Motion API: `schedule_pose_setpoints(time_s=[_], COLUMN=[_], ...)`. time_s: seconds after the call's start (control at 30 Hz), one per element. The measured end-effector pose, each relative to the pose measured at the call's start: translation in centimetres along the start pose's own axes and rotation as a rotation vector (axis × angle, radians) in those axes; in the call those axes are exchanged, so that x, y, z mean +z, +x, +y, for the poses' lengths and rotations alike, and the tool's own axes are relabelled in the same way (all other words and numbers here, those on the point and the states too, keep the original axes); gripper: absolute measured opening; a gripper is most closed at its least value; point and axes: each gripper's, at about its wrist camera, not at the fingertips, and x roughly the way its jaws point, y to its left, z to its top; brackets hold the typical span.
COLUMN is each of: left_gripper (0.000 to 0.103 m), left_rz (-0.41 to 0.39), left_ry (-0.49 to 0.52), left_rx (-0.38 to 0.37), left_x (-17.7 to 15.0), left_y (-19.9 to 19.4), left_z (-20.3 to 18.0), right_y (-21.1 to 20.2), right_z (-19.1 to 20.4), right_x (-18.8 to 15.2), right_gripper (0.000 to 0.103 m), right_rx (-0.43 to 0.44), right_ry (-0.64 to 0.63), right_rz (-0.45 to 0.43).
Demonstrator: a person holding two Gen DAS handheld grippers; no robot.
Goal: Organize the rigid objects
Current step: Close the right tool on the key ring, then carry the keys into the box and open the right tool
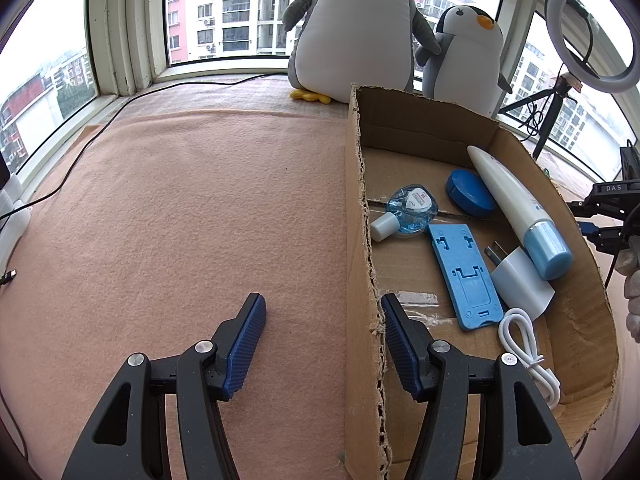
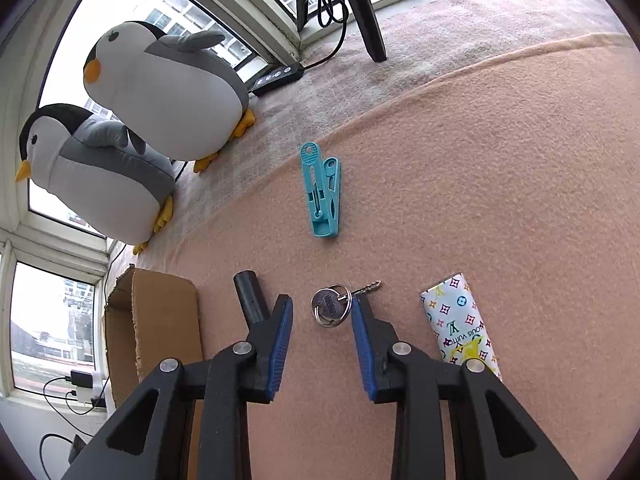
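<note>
Partly done, I judge: the brown cardboard box (image 1: 400, 128) astride the wide, empty left claw (image 1: 322, 312) already holds several blue-and-white items, while the silver key on its ring (image 2: 331, 306) between the wide, empty right claw (image 2: 321, 312), the teal plastic clip (image 2: 323, 196) ahead and the patterned white tube (image 2: 460, 324) beside it remain out.

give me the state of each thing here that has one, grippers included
left gripper: open, straddling the box's left wall
right gripper: open, around the keys
cardboard box: open-topped, partly filled
clothes peg: shut, lying flat on the blanket
keys: on the blanket, ungripped
white tube: capped, lying in the box
phone stand: folded flat, in the box
white cable: coiled, in the box
</note>
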Motion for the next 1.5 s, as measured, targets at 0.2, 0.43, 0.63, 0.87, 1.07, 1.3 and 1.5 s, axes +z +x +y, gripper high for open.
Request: schedule_pose_setpoints(time_s=[0.2,0.43,0.63,0.87,1.07,1.3,1.5], left_gripper=[0.063,0.063,0.063,0.063,0.063,0.064,0.064], left_rz=[0.000,0.000,0.000,0.000,-0.001,-0.001,-0.001], left_ry=[0.000,0.000,0.000,0.000,0.000,0.000,0.000], left_rx=[0.000,0.000,0.000,0.000,0.000,0.000,-0.001], left_x=[0.0,0.0,0.0,0.0,0.0,0.0,0.0], left_y=[0.0,0.0,0.0,0.0,0.0,0.0,0.0], left_z=[0.0,0.0,0.0,0.0,0.0,0.0,0.0], right_y=[0.5,0.3,-1.3,-4.0,-6.6,-8.0,-7.4], right_z=[0.6,0.6,1.3,2.8,5.7,11.1,15.3], right_x=[0.1,-0.1,-1.0,-2.7,-4.3,-6.1,-7.1], right_gripper=[0.015,0.004,0.002,0.002,0.002,0.002,0.002], right_rx=[-0.048,-0.064,-0.094,-0.101,-0.043,0.028,0.083], right_ry=[-0.049,-0.079,-0.150,-0.228,-0.291,-0.406,-0.481], right_rz=[0.004,-0.012,-0.060,-0.127,-0.178,-0.208,-0.197])
